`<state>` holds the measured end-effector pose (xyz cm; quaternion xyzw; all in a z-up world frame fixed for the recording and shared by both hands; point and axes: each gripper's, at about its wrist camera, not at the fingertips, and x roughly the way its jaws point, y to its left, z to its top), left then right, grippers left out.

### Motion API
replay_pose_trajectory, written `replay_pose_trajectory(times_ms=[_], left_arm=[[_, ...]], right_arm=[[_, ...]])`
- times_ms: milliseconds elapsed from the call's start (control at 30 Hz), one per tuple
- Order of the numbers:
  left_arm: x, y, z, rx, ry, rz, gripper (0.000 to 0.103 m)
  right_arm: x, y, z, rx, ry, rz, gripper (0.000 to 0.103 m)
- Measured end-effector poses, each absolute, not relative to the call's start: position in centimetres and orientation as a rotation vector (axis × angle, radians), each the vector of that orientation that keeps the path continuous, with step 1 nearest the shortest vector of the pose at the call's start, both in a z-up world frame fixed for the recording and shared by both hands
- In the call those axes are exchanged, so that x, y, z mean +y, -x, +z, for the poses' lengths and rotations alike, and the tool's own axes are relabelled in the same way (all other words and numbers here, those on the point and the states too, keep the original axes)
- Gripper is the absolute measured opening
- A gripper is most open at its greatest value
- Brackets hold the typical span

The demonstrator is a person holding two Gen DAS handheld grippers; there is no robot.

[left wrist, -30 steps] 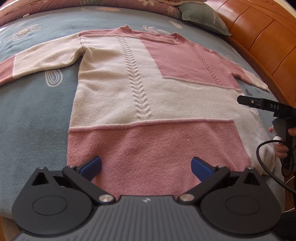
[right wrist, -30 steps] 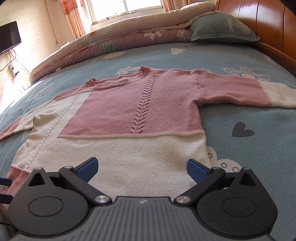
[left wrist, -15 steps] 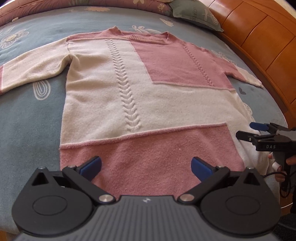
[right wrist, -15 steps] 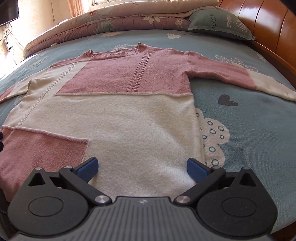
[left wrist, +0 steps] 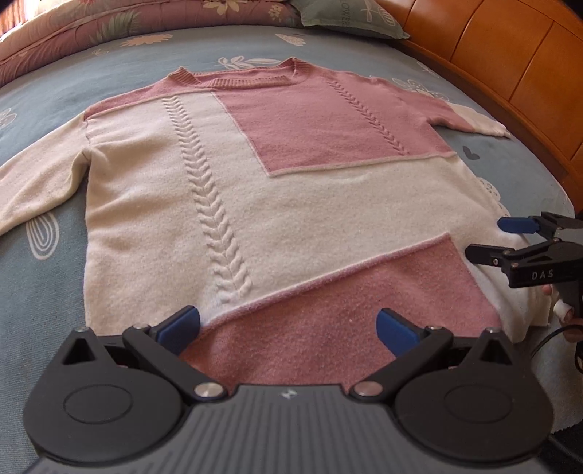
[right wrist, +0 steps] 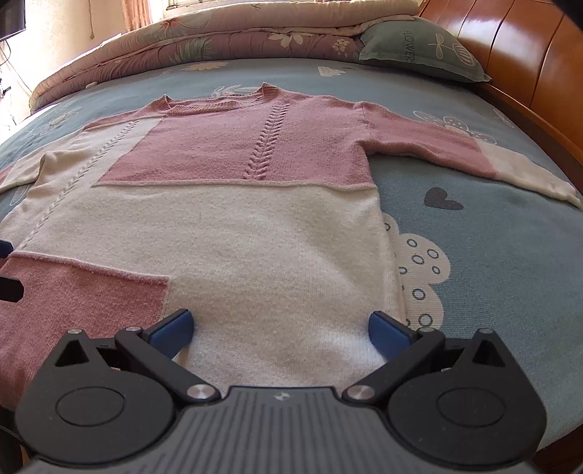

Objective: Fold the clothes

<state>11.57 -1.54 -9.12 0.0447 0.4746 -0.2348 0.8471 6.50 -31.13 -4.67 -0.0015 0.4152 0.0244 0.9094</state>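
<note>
A pink and cream knit sweater (left wrist: 291, 204) (right wrist: 226, 226) lies flat and face up on the bed, sleeves spread out to both sides, hem nearest me. My left gripper (left wrist: 288, 328) stands open over the pink hem panel, nothing between its blue pads. My right gripper (right wrist: 278, 330) is open too, low over the cream part of the hem near the sweater's right side seam. In the left wrist view the right gripper (left wrist: 492, 239) shows at the right edge, jaws apart beside the cream hem corner, held by a hand (left wrist: 566, 321).
The bed (right wrist: 473, 255) has a blue sheet with cloud and heart prints. A rolled floral quilt (right wrist: 218, 32) and a green pillow (right wrist: 419, 51) lie at the far end. A wooden headboard (left wrist: 510, 73) runs along the right side.
Both grippers have drawn back and dropped toward the sweater's hem, staying open. The right gripper has come down to the cream hem corner. The sweater has not moved.
</note>
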Motion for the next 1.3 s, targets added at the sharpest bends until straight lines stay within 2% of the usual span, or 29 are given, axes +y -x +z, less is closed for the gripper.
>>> replay_pose_trajectory(times_ms=[133, 333, 600, 700, 900, 1067, 1300], left_arm=[[-0.1, -9.9, -8.8, 1.029, -0.062, -0.501, 0.102], [1.4, -12.8, -7.2, 0.979, 0.14, -0.466, 0.102], [3.4, -12.7, -9.2, 0.995, 0.31, -0.52, 0.102], [6.8, -13.7, -8.7, 0.998, 0.444, -0.497, 0.102], [17.1, -17.7, -7.4, 0.882, 0.591, -0.187, 0.102], [26.2, -19.3, -9.0, 0.772, 0.837, 0.046, 0.102], [32.5, -18.8, -12.3, 0.551, 1.175, 0.133, 0.102]], right_arm=[[-31.1, -6.3, -4.8, 0.844, 0.001, 0.048, 0.103], [-31.0, -6.3, -4.8, 0.843, -0.001, 0.038, 0.103], [-30.9, -6.5, -4.7, 0.857, -0.005, 0.026, 0.103], [-30.8, -6.6, -4.6, 0.863, -0.007, 0.021, 0.103], [-30.7, -6.8, -4.6, 0.869, -0.012, 0.007, 0.103], [-30.6, -6.9, -4.6, 0.878, -0.017, -0.004, 0.103], [-30.5, -7.3, -4.5, 0.893, -0.019, -0.009, 0.103]])
